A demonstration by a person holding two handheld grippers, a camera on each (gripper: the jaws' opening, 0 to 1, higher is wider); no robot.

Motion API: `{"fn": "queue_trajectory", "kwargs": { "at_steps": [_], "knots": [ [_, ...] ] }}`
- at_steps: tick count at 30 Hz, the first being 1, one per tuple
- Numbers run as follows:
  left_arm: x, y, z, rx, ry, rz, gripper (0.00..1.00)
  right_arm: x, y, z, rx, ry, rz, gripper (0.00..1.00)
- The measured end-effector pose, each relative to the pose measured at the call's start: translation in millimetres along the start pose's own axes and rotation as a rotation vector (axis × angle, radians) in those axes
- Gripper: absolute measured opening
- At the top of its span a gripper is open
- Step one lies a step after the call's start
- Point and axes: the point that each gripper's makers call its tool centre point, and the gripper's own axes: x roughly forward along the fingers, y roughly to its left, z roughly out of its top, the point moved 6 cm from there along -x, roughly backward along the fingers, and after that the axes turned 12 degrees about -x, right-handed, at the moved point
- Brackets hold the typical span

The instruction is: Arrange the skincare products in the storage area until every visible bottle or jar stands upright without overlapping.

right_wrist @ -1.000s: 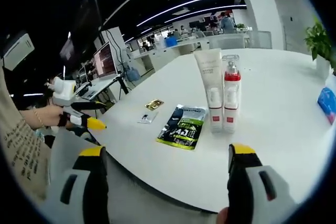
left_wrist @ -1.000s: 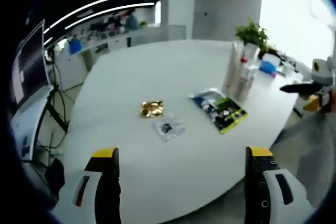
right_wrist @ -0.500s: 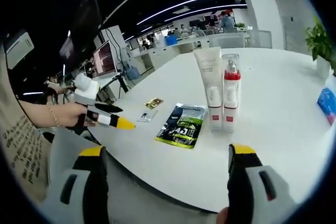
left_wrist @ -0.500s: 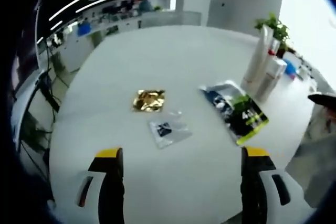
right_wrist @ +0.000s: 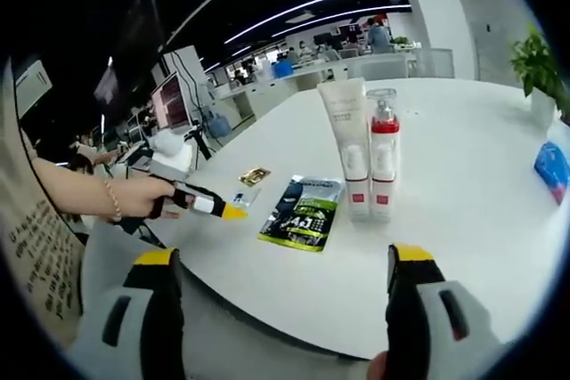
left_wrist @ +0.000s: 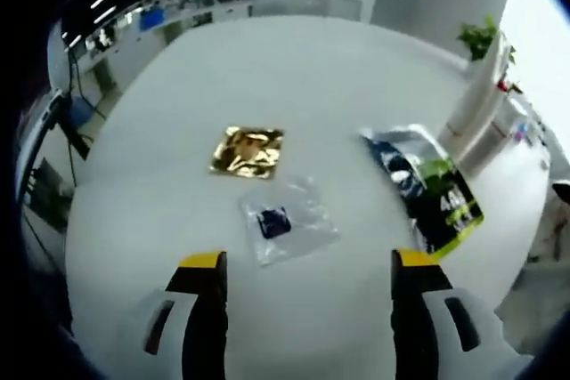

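On the white table (left_wrist: 312, 68) lie a gold sachet (left_wrist: 248, 150), a clear sachet with a dark blue patch (left_wrist: 285, 224) and a green and black pouch (left_wrist: 427, 189). My left gripper (left_wrist: 308, 260) hovers open just short of the clear sachet, holding nothing. In the right gripper view a white tube (right_wrist: 343, 157) and a clear bottle with a red collar (right_wrist: 381, 162) stand upright side by side, with the pouch (right_wrist: 301, 213) flat to their left. My right gripper (right_wrist: 283, 255) is open and off the table's near edge. The left gripper (right_wrist: 227, 211), held by a hand, reaches over the table.
A potted plant (right_wrist: 534, 64) and a blue packet (right_wrist: 549, 166) sit at the far right of the table (right_wrist: 463, 220). Desks with monitors (right_wrist: 174, 100) stand beyond the table. The tube and bottle (left_wrist: 476, 122) rise at the right of the left gripper view.
The left gripper has moved forward over the table and tilted down toward the sachets. The right gripper has barely shifted. Nothing on the table has moved.
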Motion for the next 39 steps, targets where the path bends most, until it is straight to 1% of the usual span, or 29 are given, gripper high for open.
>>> {"fn": "queue_trajectory", "kwargs": {
  "at_steps": [2,6,11,13,17,20,25,29,32,36,39],
  "knots": [
    [3,-0.3,2.6,-0.009,-0.002,0.01,0.64,0,-1,-0.1,0.003,0.001,-0.007,0.96],
    [9,-0.5,8.7,0.007,-0.015,0.037,0.6,0,-2,-0.4,0.005,0.004,-0.015,0.96],
    [12,1.4,12.9,0.035,-0.017,0.065,0.49,0,-2,-1.0,0.006,0.01,-0.018,0.96],
    [12,1.8,13.6,0.053,-0.015,0.068,0.47,0,-3,-1.2,0.006,0.012,-0.019,0.96],
    [12,0.3,14.5,0.047,-0.018,0.068,0.44,1,-4,-1.3,0.013,0.012,-0.022,0.96],
    [10,-3.4,14.7,0.051,-0.027,0.062,0.38,1,-4,-1.7,0.013,0.014,-0.022,0.96],
    [8,-5.5,14.5,0.042,-0.036,0.062,0.37,0,-4,-1.8,0.012,0.015,-0.022,0.96],
    [5,-5.6,13.4,0.018,-0.039,0.061,0.37,0,-4,-1.9,0.01,0.014,-0.022,0.96],
    [-3,-6.5,9.3,-0.017,-0.038,0.064,0.37,0,-4,-1.5,0.007,0.01,-0.022,0.96],
    [-12,-10.1,5.4,-0.024,-0.053,0.058,0.37,0,-3,-0.8,0.003,0.005,-0.019,0.96],
    [-14,-13.2,1.6,-0.057,-0.059,0.046,0.37,0,-2,-0.3,-0.003,0.003,-0.013,0.96]
  ]
}}
